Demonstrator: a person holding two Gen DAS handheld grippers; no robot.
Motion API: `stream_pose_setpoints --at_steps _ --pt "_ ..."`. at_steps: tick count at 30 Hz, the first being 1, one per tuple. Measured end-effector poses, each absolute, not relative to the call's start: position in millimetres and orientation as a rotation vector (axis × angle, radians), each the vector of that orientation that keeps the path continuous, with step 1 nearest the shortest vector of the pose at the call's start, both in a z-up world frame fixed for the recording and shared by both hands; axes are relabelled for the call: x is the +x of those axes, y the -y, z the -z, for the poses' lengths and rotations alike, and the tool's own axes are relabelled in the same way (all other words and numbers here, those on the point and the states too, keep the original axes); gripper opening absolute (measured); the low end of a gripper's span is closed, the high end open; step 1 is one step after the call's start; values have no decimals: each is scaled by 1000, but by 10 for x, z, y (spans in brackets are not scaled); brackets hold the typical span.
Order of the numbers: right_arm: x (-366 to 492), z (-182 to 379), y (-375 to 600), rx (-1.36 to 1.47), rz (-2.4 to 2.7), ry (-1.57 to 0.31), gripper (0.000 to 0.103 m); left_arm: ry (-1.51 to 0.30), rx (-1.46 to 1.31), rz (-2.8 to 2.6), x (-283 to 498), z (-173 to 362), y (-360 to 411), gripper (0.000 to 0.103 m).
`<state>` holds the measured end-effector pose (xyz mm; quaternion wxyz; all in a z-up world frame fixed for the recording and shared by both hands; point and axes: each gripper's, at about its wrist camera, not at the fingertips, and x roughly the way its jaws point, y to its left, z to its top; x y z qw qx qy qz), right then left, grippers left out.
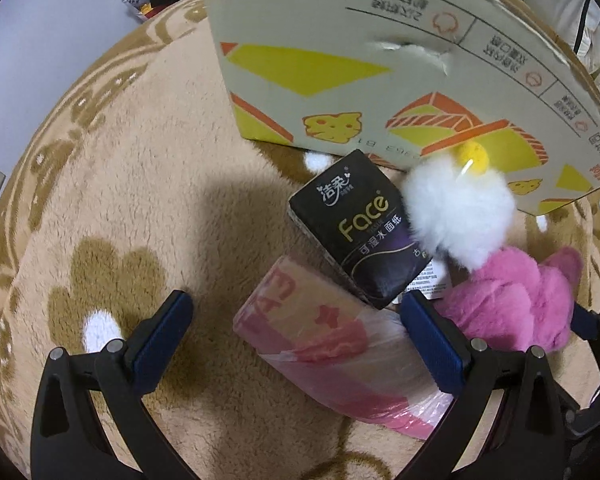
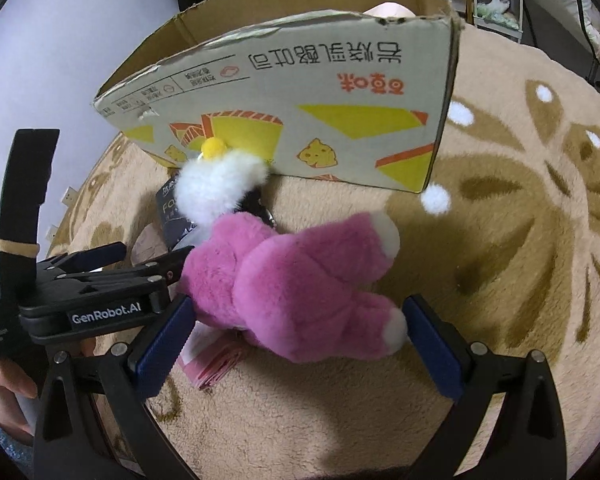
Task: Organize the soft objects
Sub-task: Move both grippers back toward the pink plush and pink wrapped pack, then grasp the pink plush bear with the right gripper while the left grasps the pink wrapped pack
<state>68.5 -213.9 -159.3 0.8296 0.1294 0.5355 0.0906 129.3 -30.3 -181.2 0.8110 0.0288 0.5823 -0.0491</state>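
Left hand-held gripper (image 1: 296, 328): blue ribbed pads spread wide, nothing clamped. Between and just beyond its fingers: a pink tissue pack (image 1: 332, 352) in glossy crinkled film, soft-edged block, lying flat on the rug (image 1: 140, 184). Propped on the far end of that pack: a black tissue pack (image 1: 360, 228), matte film, boxy, "Face" print, tilted. Right of it, touching: a white fluffy pom-pom (image 1: 460, 216), round, long loose fibres, with a small yellow ball (image 1: 474, 158) at the top. Nearer and to the right of the right finger: a pink plush toy (image 1: 516, 304), short dense pile, lumpy.

Right hand-held gripper (image 2: 300, 332): fingers apart, straddling the pink plush toy (image 2: 292, 280) without pressing it; white-tipped limbs, one close beside the right pad. Pink tissue pack (image 2: 216, 356) pokes out from under the plush, near the left pad. White fluffy pom-pom (image 2: 216, 188) further ahead, resting against the box wall, partly covering the black tissue pack (image 2: 172, 216).

Ahead of both: a cardboard box (image 2: 300, 120), open top, corrugated, torn edge, printed yellow and orange shapes, inverted text. Something pale inside, cannot tell what.

Rug: thick beige fleece, brown leaf pattern, white dots.

Left hand-held gripper (image 2: 112, 260) crowds in on the left side of the right wrist view, close beside the plush; a hand (image 2: 4, 392) visible below it.
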Motion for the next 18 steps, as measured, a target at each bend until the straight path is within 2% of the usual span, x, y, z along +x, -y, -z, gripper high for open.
stream_pose_setpoints --at_steps 6,10,12,16,18 --pt "699 1613 2167 280 -183 -1146 103 -1257 83 89 1419 1905 334 102" --pt "721 1609 2132 248 -193 -1143 103 -1272 103 94 1443 1897 419 88" --pt "723 1618 2133 248 -207 -1149 103 -1270 106 87 1450 1879 472 75" --pt "723 1636 2074 236 -217 -1153 103 -1261 83 84 1461 1825 513 57" --pt "728 1640 2075 244 -217 -1154 103 -1245 86 92 1453 1794 542 52"
